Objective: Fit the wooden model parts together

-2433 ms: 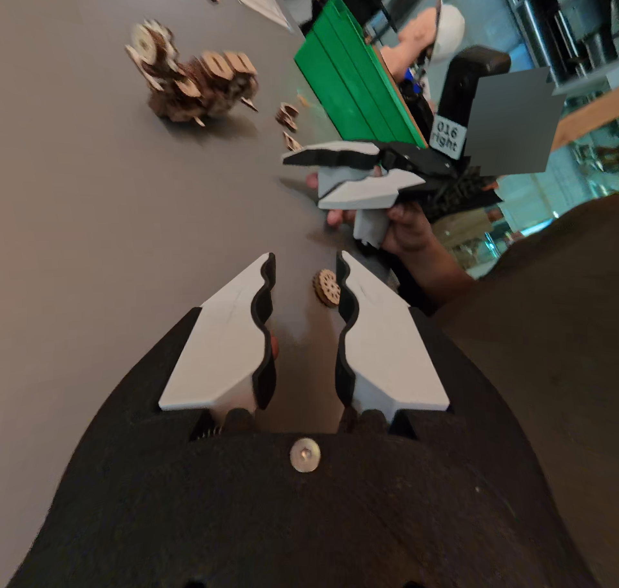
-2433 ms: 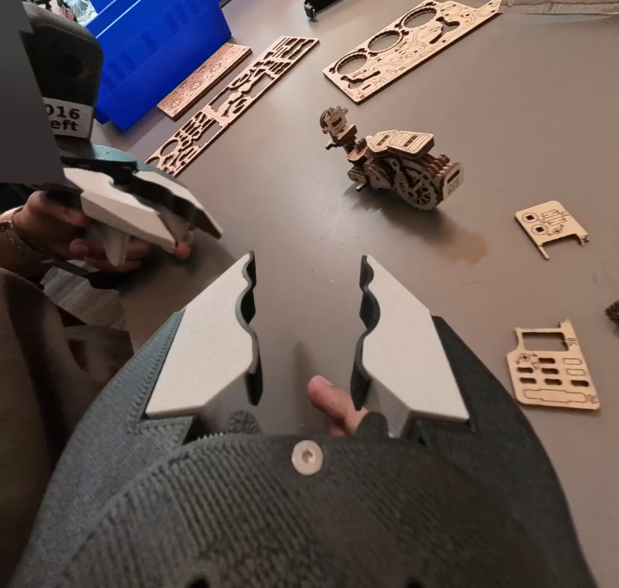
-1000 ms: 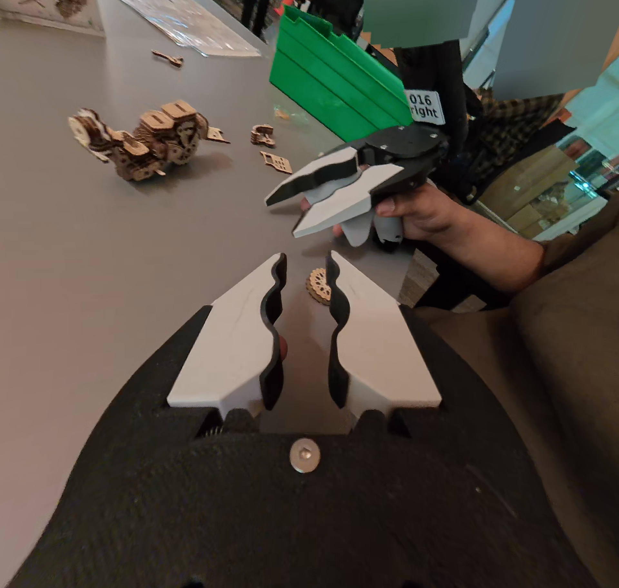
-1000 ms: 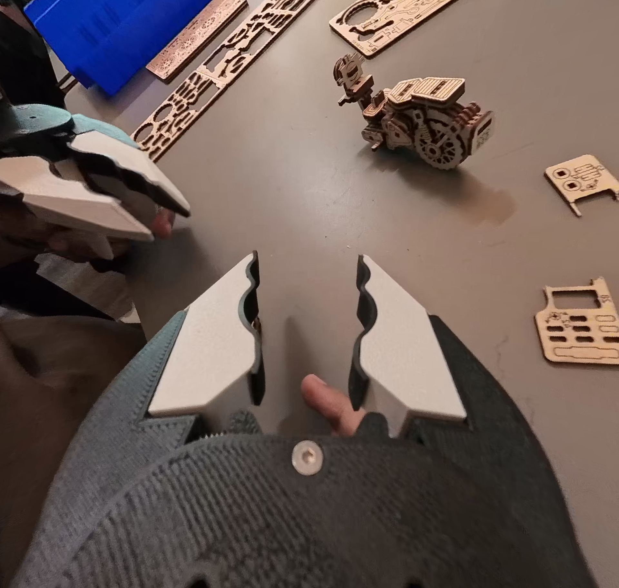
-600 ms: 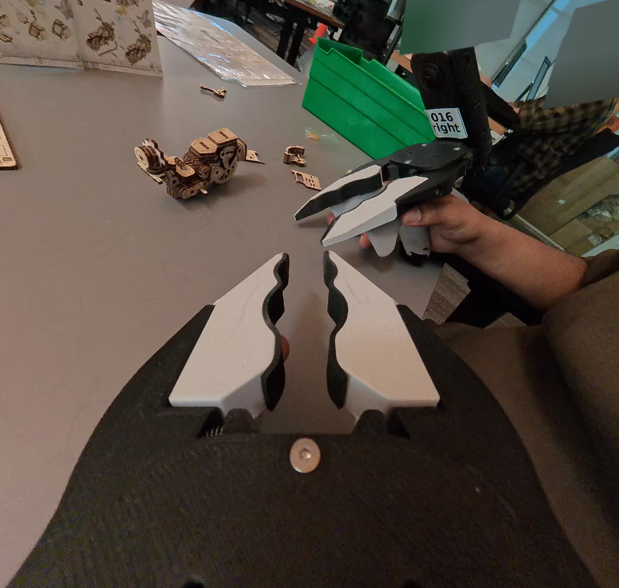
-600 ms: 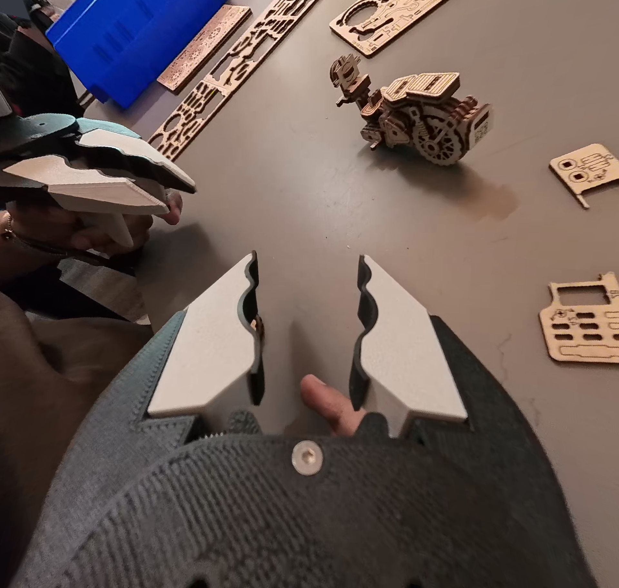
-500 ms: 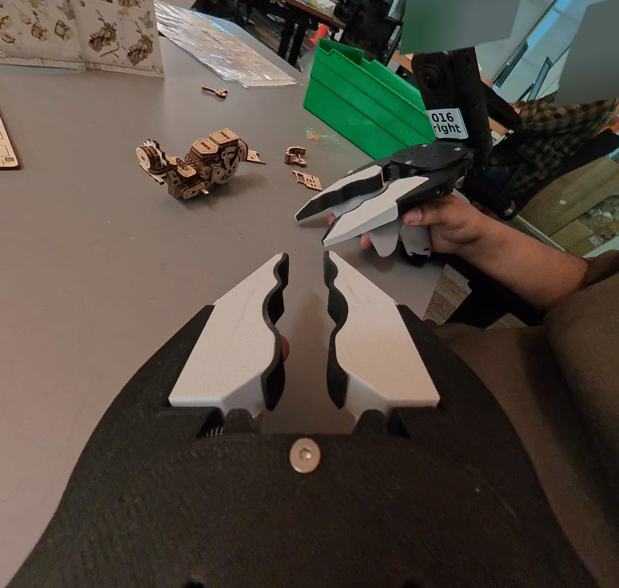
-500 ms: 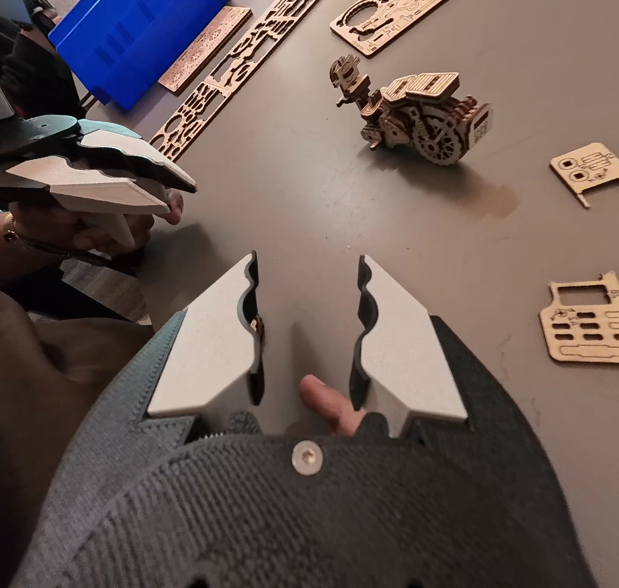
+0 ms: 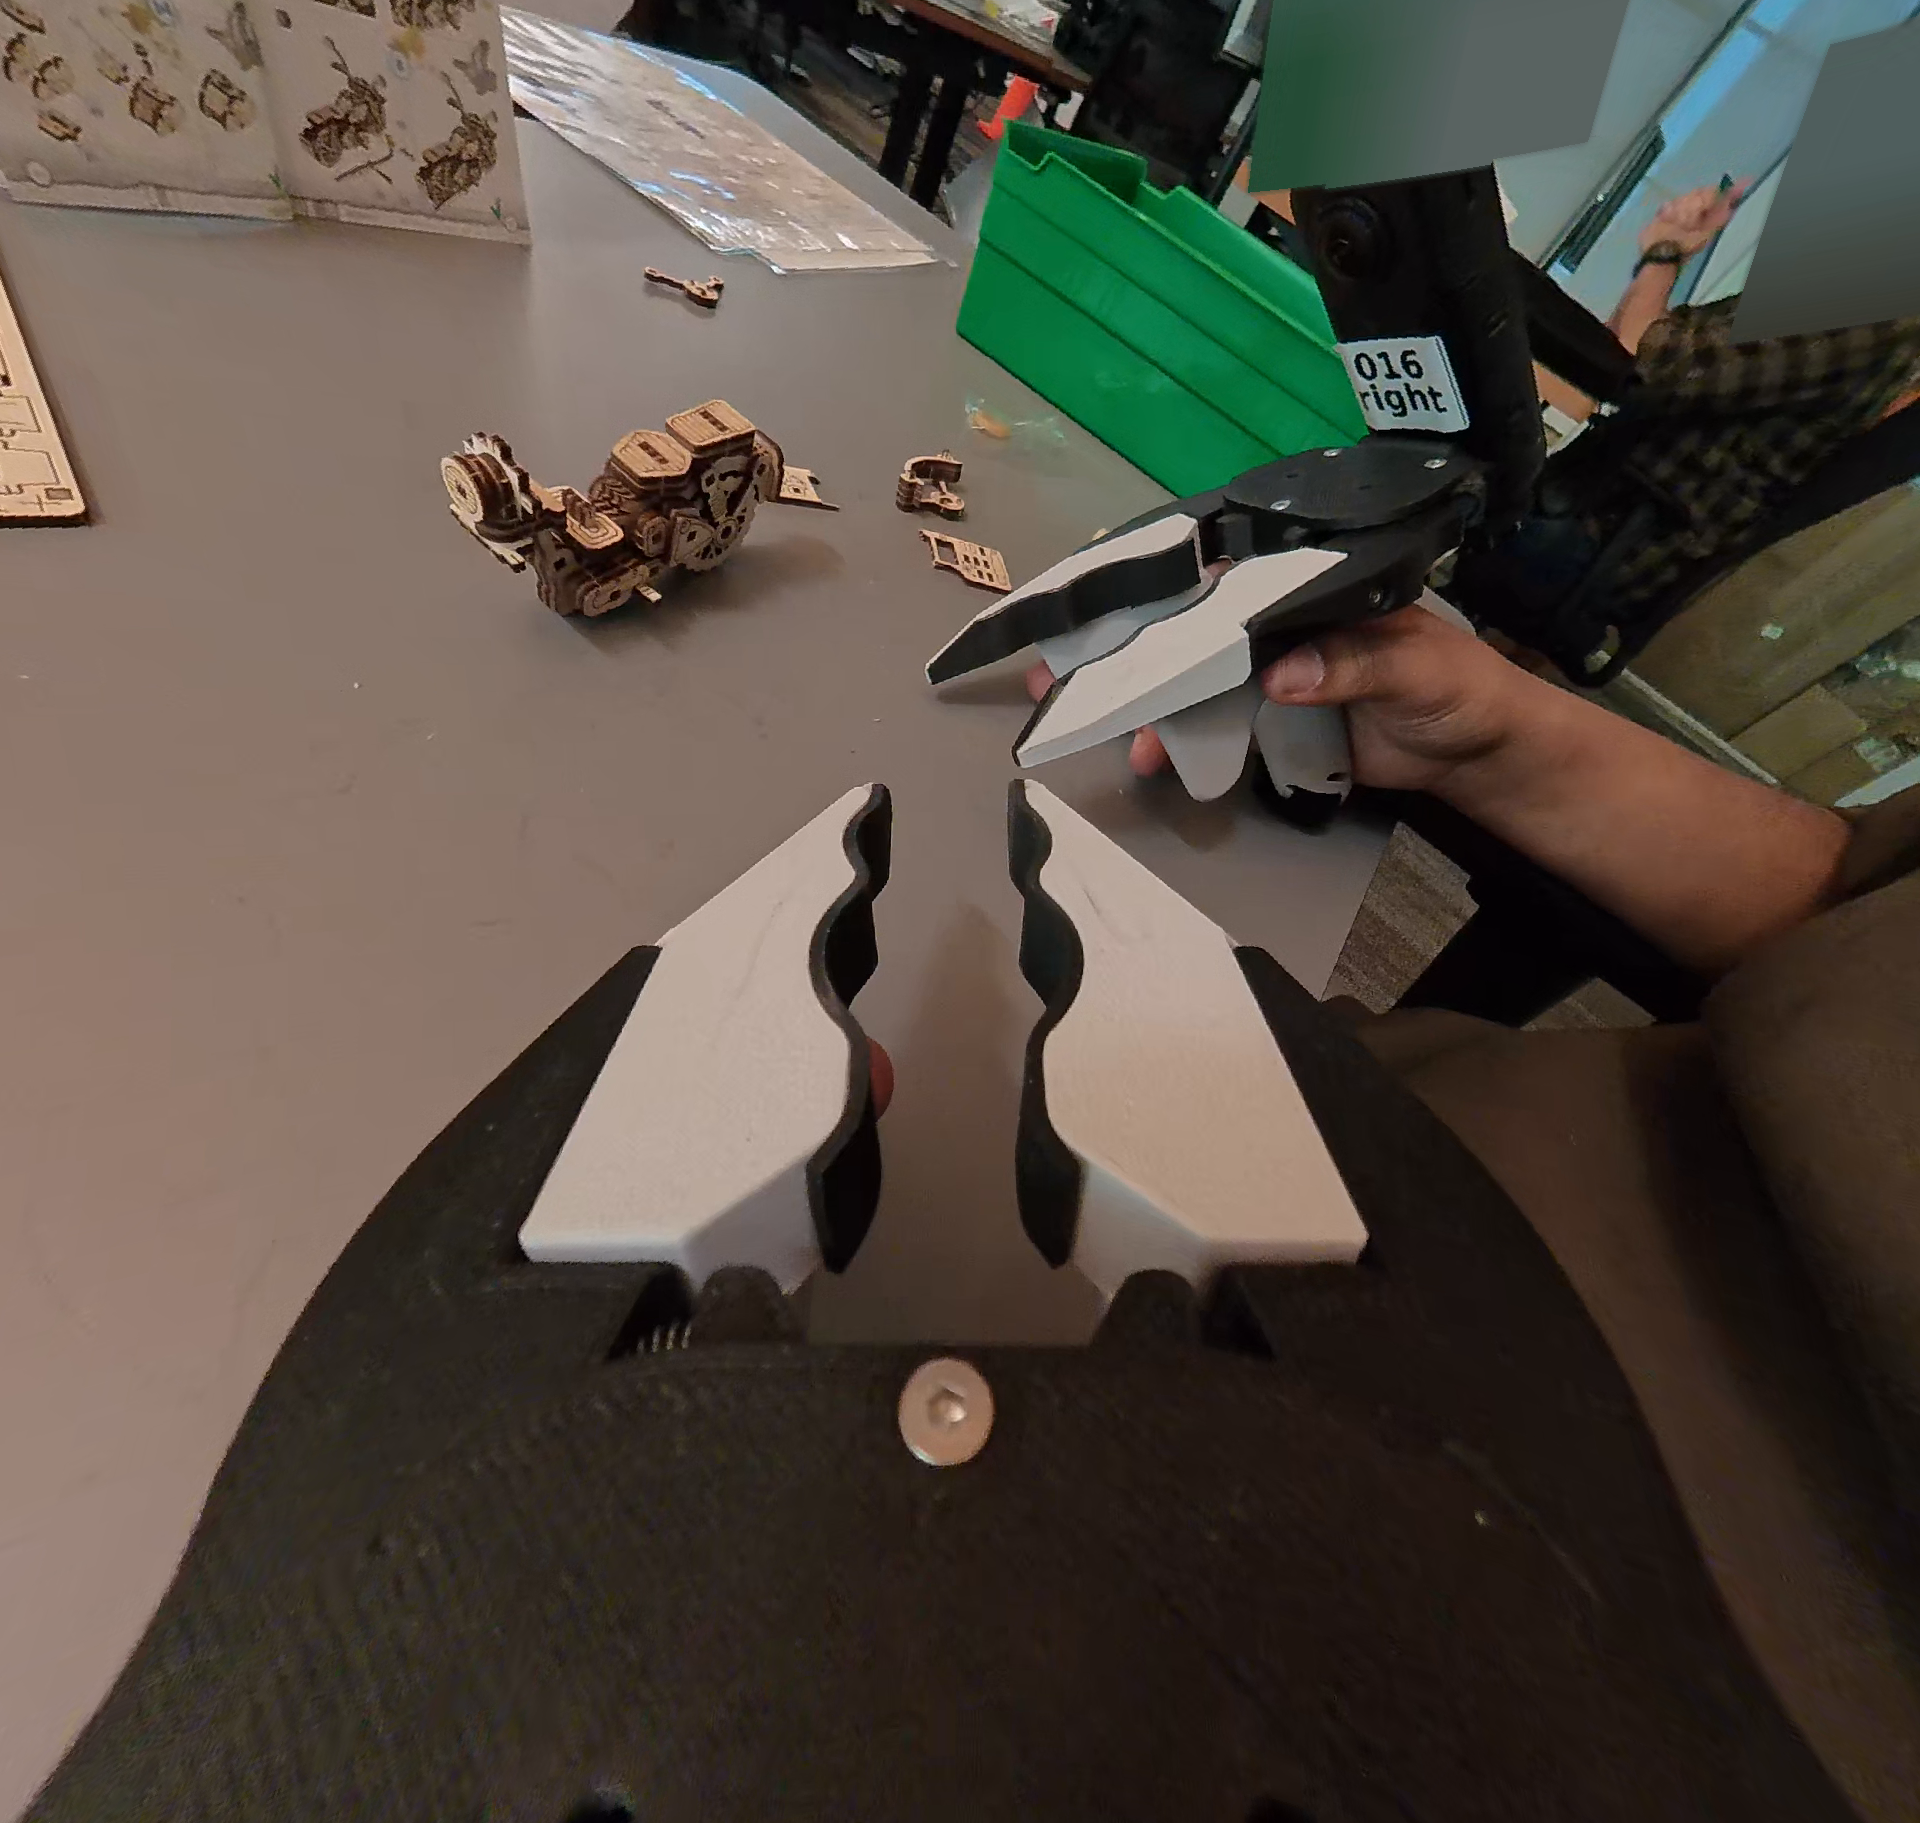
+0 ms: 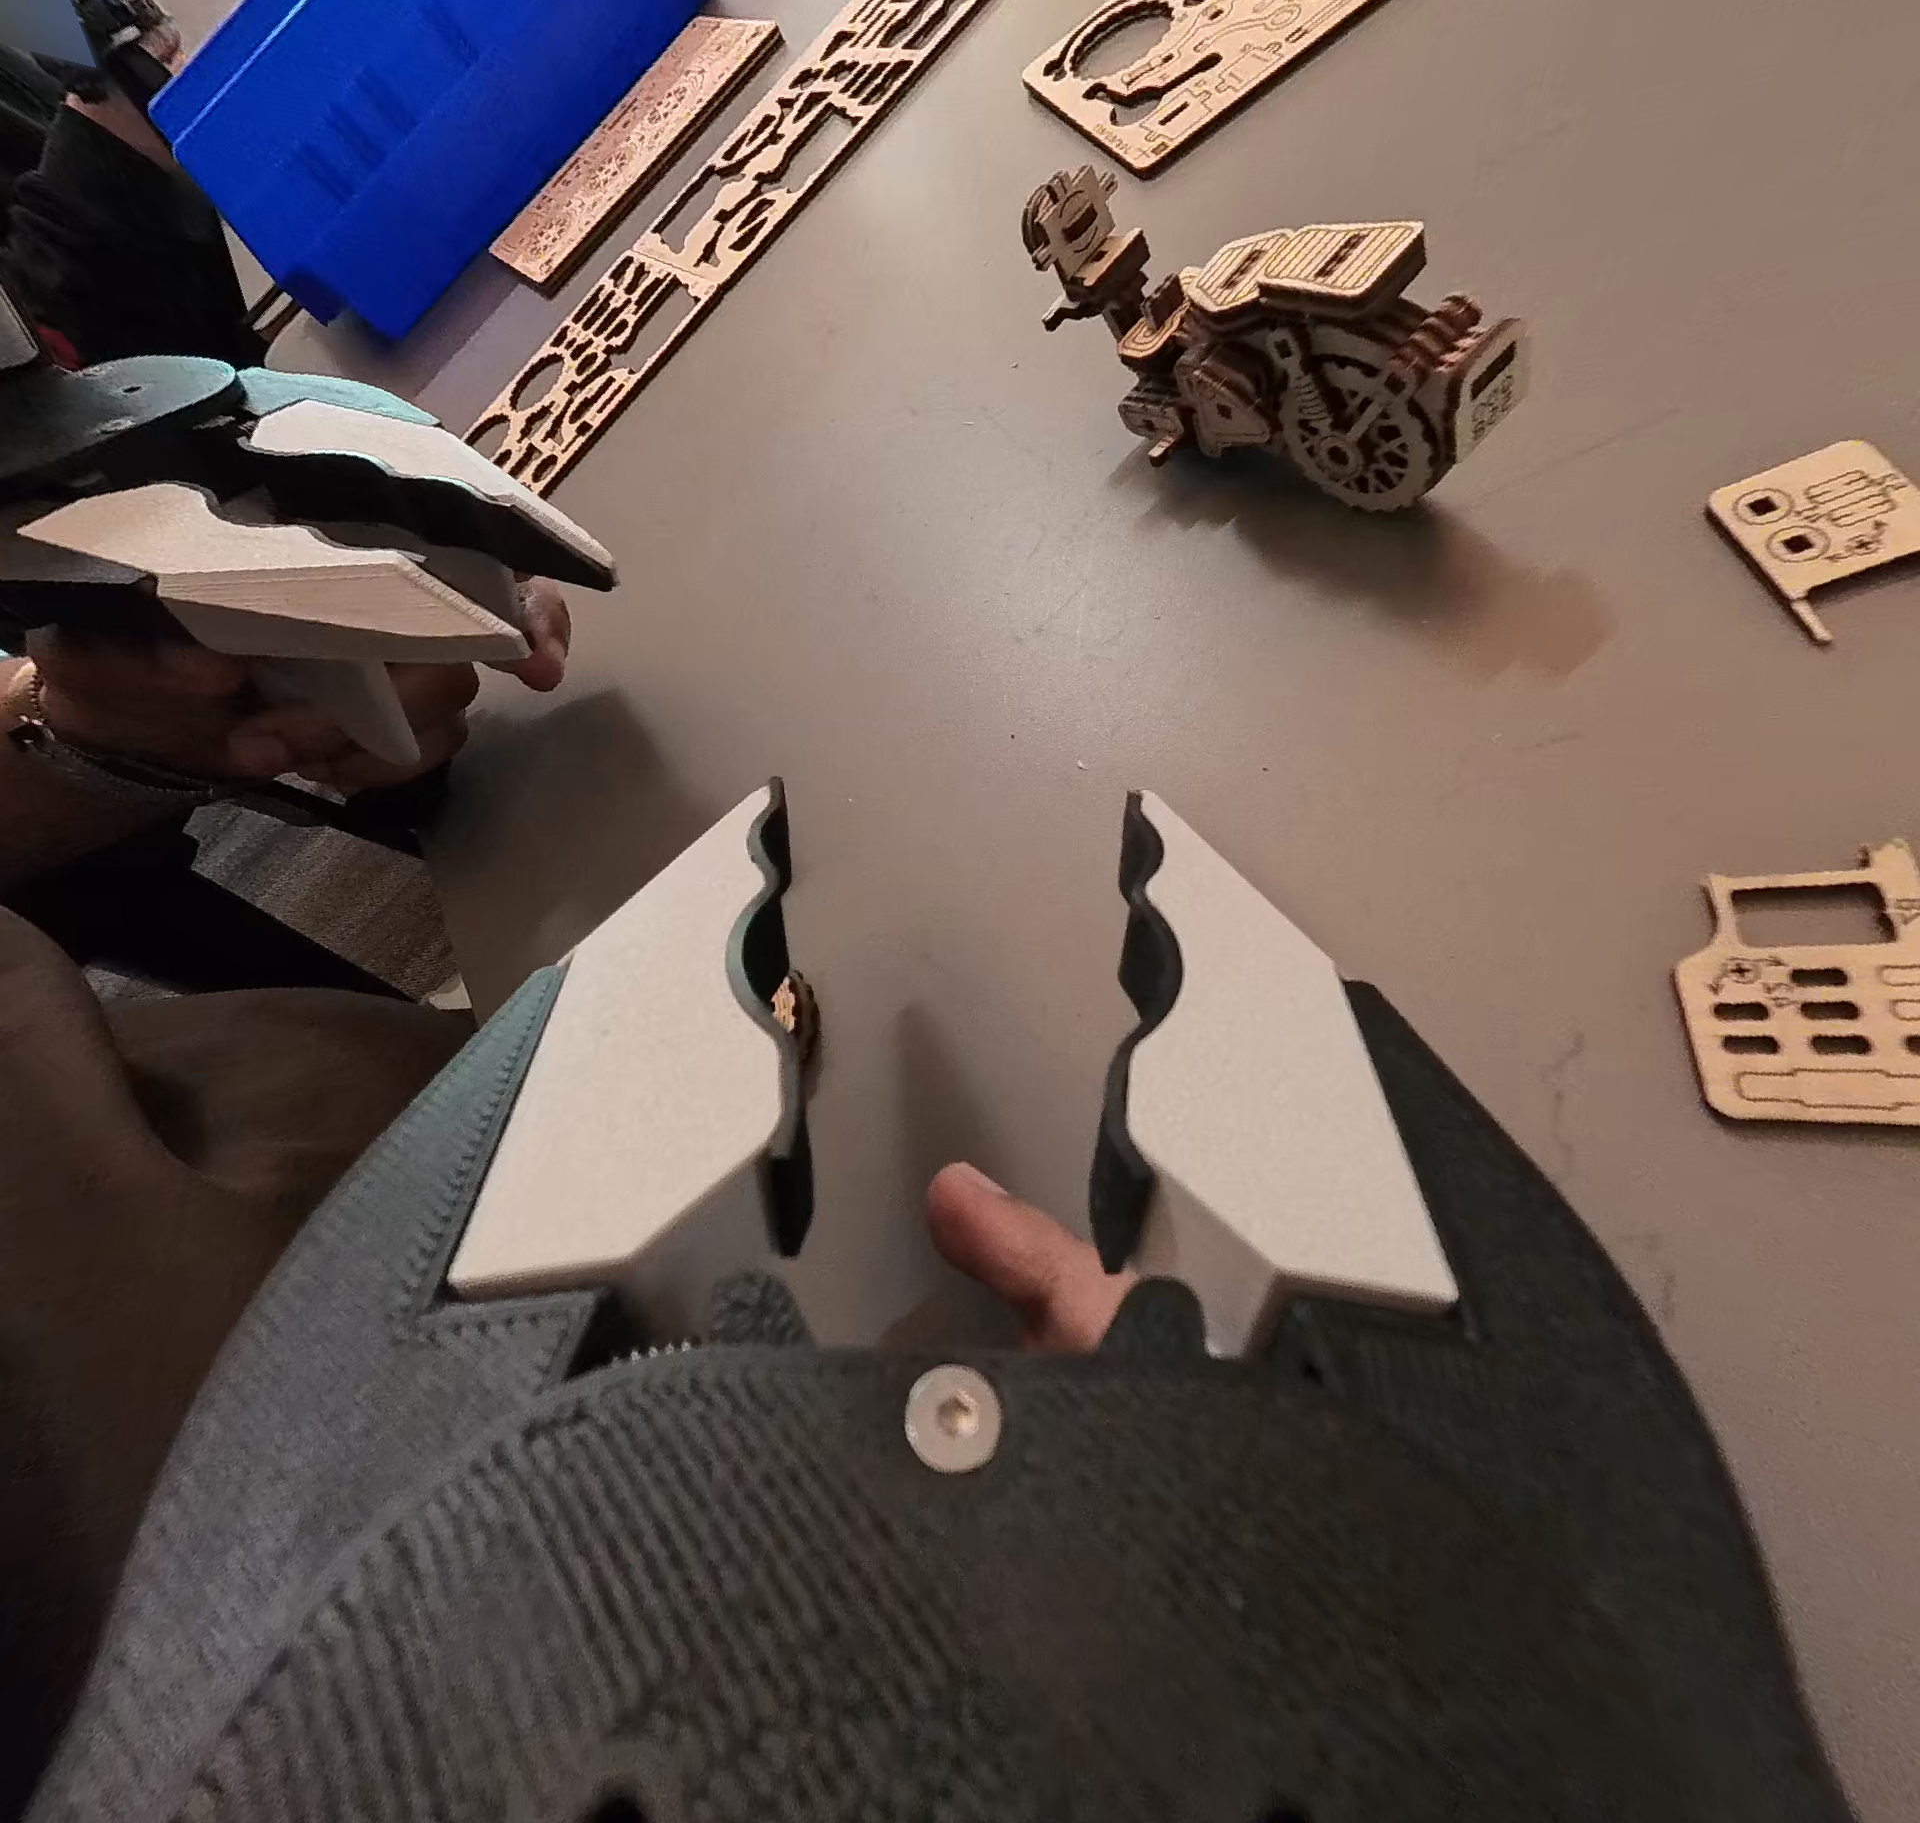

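Observation:
A partly built wooden motorcycle model [image 9: 613,516] stands on the grey table [image 9: 260,786]; it also shows in the right wrist view [image 10: 1278,360]. My left gripper [image 9: 948,797] is open with a narrow gap and holds nothing; it shows in the right wrist view [image 10: 561,610] at the left. My right gripper [image 10: 954,802] is wide open and empty, near the table's front edge; it shows in the left wrist view [image 9: 979,715]. A small wooden gear [image 10: 795,1004] peeks out by its left finger; I cannot tell if they touch.
A green bin [image 9: 1143,319], an instruction sheet [image 9: 260,59] and small loose parts [image 9: 930,485] lie at the back. A blue bin [image 10: 416,100], cut-out wooden sheets [image 10: 727,215] and two small wooden panels [image 10: 1808,1004] lie around the model.
The left gripper has tilted up and its jaws have narrowed; the small gear no longer shows in its view. The right gripper has shifted slightly and stays open.

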{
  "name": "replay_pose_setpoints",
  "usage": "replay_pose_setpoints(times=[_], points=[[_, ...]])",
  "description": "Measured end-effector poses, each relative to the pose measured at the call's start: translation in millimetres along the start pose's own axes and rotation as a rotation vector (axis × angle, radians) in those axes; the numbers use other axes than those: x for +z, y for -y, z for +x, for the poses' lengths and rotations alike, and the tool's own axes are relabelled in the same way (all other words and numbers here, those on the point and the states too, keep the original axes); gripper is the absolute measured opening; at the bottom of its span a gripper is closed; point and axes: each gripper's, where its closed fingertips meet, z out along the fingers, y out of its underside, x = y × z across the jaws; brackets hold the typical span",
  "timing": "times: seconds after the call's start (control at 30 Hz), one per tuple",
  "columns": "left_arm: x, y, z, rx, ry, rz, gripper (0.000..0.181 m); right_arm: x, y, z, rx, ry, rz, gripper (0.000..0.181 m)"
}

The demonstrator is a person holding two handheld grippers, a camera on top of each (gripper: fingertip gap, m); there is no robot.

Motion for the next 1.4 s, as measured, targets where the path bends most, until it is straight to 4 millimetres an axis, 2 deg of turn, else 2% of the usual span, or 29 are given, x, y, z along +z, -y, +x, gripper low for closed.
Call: replay_pose_setpoints(times=[0.57,0.9,1.13,1.4], points=[[-0.1,0.1,-4.1,-0.017,0.020,0.001,0.023,-0.4,0.8,0.1,0.007,0.003,0.005,0.064],[-6.9,13.2,-27.7,-0.046,0.156,0.086,0.062,-0.4,1.0,0.1,0.013,0.008,0.006,0.063],[-8.9,14.7,-18.2,-0.059,0.129,0.049,0.074,-0.9,1.5,0.8,0.023,0.012,0.009,0.062],[-9.4,15.7,-16.8,-0.028,0.137,0.052,0.083,-0.9,1.4,1.0,0.024,0.012,0.008,0.062]])
